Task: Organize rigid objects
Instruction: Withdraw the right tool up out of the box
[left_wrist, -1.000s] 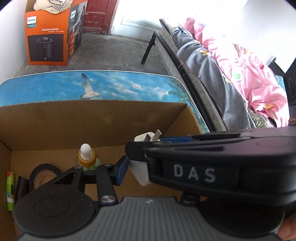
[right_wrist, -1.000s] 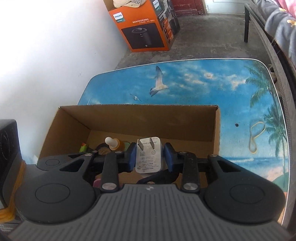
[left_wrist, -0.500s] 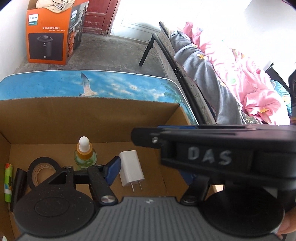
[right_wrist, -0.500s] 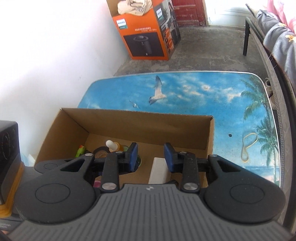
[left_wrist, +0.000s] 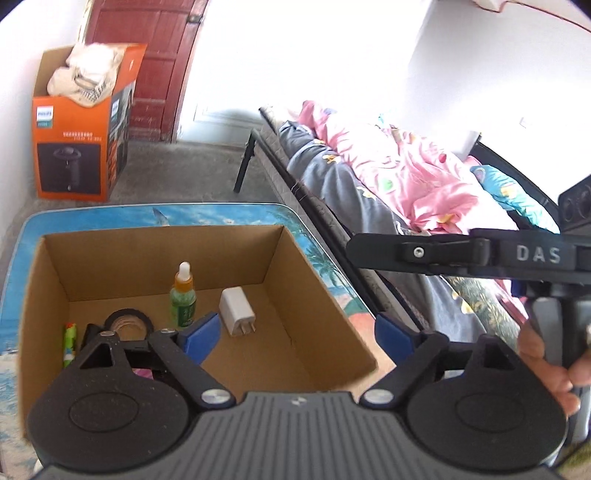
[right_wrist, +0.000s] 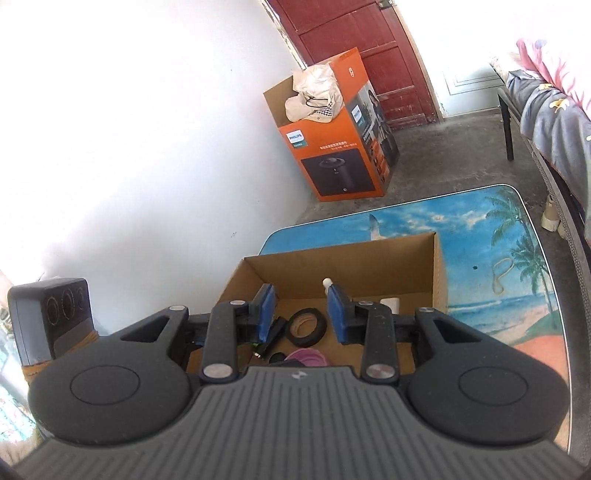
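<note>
An open cardboard box (left_wrist: 325, 295) stands on the sky-print table (left_wrist: 207, 214). Inside lie a white plug adapter (left_wrist: 236, 311), a green dropper bottle (left_wrist: 181, 295) standing upright, a black tape roll (left_wrist: 128, 323) and a green tube (left_wrist: 69, 341). My left gripper (left_wrist: 295, 336) is open and empty above the box's near side. My right gripper (right_wrist: 301, 314) is open and empty, raised above the box (right_wrist: 439, 266); the tape roll (right_wrist: 307, 326), the bottle's tip (right_wrist: 327, 282) and the adapter (right_wrist: 391, 302) show below it.
An orange Philips carton (right_wrist: 340, 162) stands on the floor by a red door (right_wrist: 351, 33). A bed with pink and grey bedding (left_wrist: 388, 177) runs along the table's right side. A rubber band (right_wrist: 502, 273) lies on the table right of the box.
My right gripper opened and dropped the white adapter into the box. Both grippers then rose and pulled back from the box.
</note>
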